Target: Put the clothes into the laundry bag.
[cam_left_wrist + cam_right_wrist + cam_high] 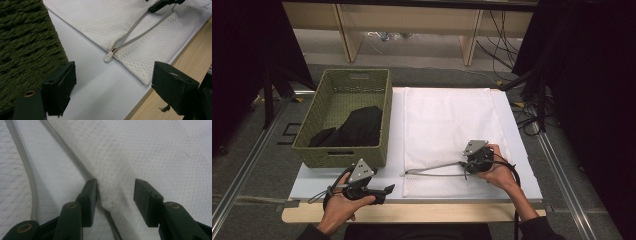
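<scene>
On table: one mesh bag [447, 130], one basket [346, 120]

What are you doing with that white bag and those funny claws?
A person holds a gripper in each hand at a table. The right gripper is down on a white mesh laundry bag, its jaws set around the fabric beside the open grey zipper, not yet pinching it. The left gripper waits open near the bag's corner, holding nothing. A green woven basket with dark clothes inside sits beside the bag.

Dark cloth [354, 127] in basket [379, 107], identity unclear.
</scene>
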`<act>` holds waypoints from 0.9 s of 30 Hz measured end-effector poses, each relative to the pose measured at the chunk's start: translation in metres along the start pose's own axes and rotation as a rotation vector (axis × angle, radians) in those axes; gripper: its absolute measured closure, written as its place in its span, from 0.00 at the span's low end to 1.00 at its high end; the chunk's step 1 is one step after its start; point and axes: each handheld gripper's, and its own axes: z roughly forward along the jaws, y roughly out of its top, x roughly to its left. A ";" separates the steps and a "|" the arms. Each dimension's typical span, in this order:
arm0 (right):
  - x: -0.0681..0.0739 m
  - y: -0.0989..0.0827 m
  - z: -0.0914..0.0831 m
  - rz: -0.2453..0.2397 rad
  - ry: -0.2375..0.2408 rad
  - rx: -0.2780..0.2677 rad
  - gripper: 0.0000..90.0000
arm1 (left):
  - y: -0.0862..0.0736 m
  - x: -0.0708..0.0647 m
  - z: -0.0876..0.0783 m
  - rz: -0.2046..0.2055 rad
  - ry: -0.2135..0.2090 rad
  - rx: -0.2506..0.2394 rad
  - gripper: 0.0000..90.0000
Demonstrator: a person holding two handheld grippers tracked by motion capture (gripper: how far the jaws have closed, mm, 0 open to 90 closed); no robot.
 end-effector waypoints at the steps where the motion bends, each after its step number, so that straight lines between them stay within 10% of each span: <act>1: 0.000 0.001 0.000 0.006 0.011 -0.001 0.61 | 0.000 0.000 0.000 -0.002 0.000 0.000 0.21; 7: -0.002 0.006 0.005 0.030 0.078 -0.021 0.64 | 0.000 0.003 -0.001 -0.007 0.004 0.008 0.22; 12: -0.006 0.009 0.007 0.016 0.064 0.003 0.79 | 0.000 0.002 0.000 -0.014 0.005 0.000 0.22; 13: -0.010 0.010 0.007 -0.061 0.047 0.002 0.86 | 0.000 0.002 -0.001 -0.010 0.011 0.005 0.22; 14: -0.009 0.010 0.007 -0.018 0.039 0.020 0.88 | 0.000 0.002 0.000 -0.012 0.010 0.002 0.22; 27: -0.015 0.011 0.012 -0.009 0.049 0.014 0.85 | 0.000 0.003 -0.001 0.004 0.018 0.015 0.23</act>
